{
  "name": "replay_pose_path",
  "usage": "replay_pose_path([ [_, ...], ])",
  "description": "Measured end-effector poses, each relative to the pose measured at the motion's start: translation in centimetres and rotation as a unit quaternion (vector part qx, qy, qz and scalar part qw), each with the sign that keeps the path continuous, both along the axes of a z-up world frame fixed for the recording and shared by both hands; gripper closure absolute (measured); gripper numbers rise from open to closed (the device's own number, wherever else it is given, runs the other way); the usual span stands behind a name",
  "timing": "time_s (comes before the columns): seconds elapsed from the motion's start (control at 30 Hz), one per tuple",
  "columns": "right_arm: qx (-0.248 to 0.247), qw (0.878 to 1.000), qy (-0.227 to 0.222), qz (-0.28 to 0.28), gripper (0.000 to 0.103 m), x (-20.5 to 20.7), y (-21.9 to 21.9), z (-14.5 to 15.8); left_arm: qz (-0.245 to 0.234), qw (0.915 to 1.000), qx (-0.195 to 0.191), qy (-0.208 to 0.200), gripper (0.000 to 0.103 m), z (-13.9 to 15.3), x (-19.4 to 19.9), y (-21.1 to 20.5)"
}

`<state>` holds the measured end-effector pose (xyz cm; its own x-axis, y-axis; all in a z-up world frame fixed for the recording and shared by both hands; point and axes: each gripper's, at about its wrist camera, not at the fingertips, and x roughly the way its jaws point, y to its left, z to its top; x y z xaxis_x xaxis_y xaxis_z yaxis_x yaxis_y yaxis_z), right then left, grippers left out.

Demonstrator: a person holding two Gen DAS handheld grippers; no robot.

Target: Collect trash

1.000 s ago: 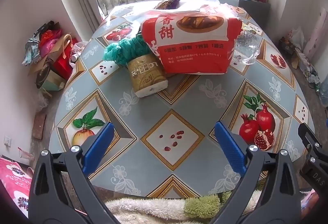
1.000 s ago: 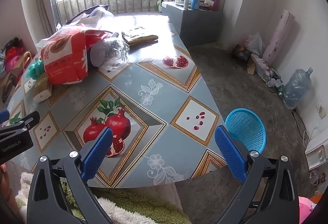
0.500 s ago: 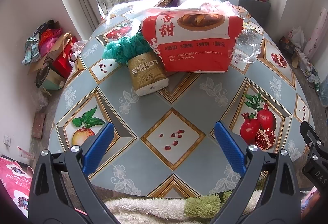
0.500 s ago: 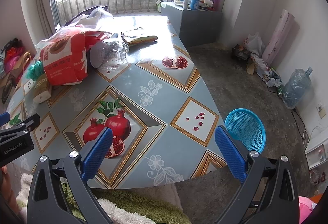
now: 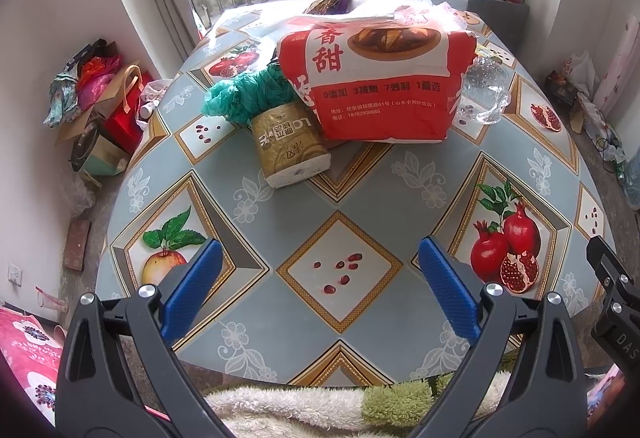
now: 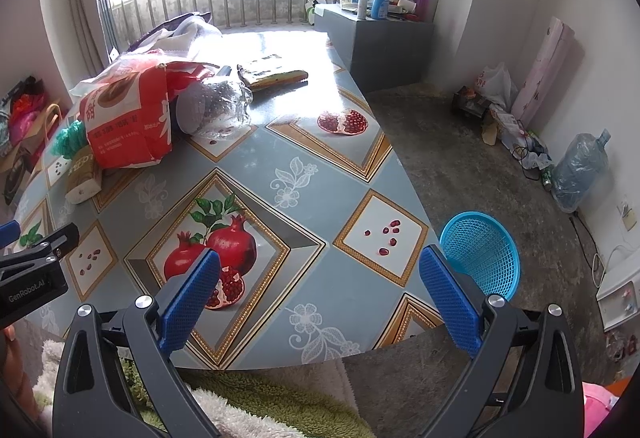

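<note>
Barely anything is shifting compared with a second ago — the left view is creeping a touch back and down, so the pile is sitting slightly lower in frame, and the right view is pretty much holding.

So we're still in the approach step, nothing picked up yet. Our left gripper (image 5: pixel 318 288) is hanging wide open and empty over the near edge of the table (image 5: pixel 360 181), and our right gripper (image 6: pixel 318 290) is just as spread out and empty over the near right corner.

Trash is all clustered up at 12 o'clock from the left gripper: the red bag (image 5: pixel 380 77) is lying on its side, the gold paper roll (image 5: pixel 290 145) is poking out from under its left edge at about 11 o'clock, touching it, and the crumpled green plastic (image 5: pixel 248 97) is bunching right behind the roll. A clear crinkly plastic piece (image 5: pixel 484 93) is sitting against the bag's right end, around 1 o'clock.

The blue basket (image 6: pixel 480 254) is waiting on the floor just off the table corner, at 2 o'clock from the right gripper — we're guessing that's where it all goes.

Next we're probably reaching the left gripper forward to the roll, since it's closest and firm enough to pinch across its width. The loose plastic will likely need a deeper bite.
</note>
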<state>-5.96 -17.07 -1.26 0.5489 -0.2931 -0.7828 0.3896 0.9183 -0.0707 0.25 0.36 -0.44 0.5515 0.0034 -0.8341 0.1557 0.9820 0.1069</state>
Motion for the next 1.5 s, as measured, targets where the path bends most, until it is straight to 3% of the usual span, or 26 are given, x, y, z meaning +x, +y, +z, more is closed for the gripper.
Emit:
replay_pose_path([
  [1.5,0.015,1.000,-0.015,-0.003,0.006,0.4,0.2,0.0,0.004,1.0000,-0.001,0.000,0.009,-0.5,0.2,1.4],
])
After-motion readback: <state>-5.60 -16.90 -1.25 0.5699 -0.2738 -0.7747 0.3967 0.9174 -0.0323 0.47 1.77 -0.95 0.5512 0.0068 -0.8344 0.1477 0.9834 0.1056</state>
